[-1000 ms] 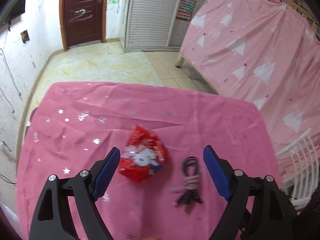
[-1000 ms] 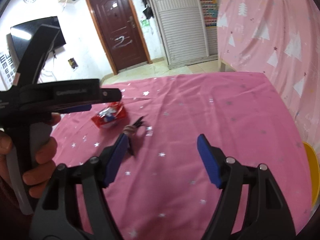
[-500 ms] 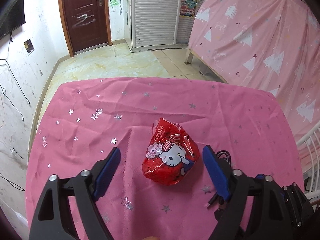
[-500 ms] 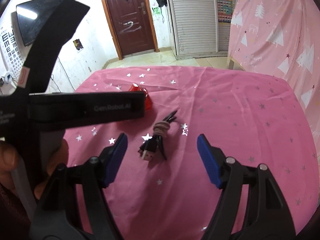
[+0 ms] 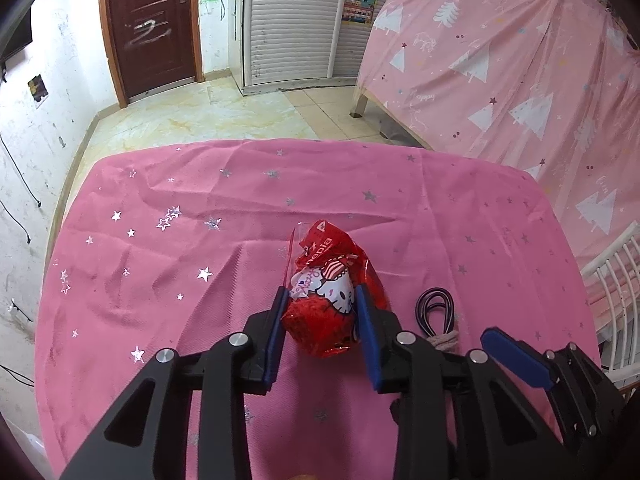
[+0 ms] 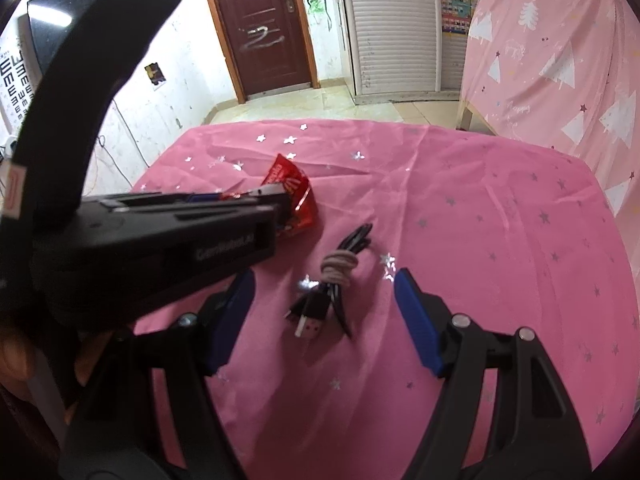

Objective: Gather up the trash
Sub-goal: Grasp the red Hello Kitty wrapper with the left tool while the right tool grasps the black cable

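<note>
Left wrist view: the left gripper (image 5: 320, 312) is clamping the crinkly red plastic snack wrapper (image 5: 330, 300) at centre; collection is only beginning, by my judgement.

Right wrist view: the right gripper (image 6: 324, 312) is gaping, empty, around the bundled black cable (image 6: 334, 280); wrapper at ten o'clock.

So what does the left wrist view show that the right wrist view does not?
Only the left wrist view shows the printed face of the wrapper with the left tool shut on it, and a white rail at the right. Only the right wrist view shows the cable's plug ends, the open right tool around it, a screen and an eye chart. Both show the pink cloth, the door and the curtain.
</note>
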Motion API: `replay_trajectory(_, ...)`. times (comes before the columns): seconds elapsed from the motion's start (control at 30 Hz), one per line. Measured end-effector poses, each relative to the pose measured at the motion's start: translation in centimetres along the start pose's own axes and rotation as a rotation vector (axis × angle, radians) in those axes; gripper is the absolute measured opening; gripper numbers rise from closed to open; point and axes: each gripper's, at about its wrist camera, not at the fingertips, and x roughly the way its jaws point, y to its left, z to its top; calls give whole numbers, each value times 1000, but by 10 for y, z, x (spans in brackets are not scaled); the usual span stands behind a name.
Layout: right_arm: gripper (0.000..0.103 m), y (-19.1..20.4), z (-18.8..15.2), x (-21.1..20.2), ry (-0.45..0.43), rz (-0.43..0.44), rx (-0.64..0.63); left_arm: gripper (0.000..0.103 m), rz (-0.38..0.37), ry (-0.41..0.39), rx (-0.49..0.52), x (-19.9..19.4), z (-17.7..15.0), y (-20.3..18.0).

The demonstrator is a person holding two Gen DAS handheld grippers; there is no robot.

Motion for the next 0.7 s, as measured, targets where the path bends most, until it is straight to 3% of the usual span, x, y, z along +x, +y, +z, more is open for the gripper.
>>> replay_trajectory(0.1,64,1,2,5,18,-13,-1,27,-5,1,-1,1,2,1)
replay_trajectory(0.13,55,2,1,6,22,-16,-3,27,-6,1,-2,1,2,2)
replay_trajectory(0.33,23,1,2,12,53,-27,6,27,-6,0,2,1,2,6)
replay_trajectory(0.7,17,-8,-3,-1,12,7,49,27,18,-12,11,-4,0,-7)
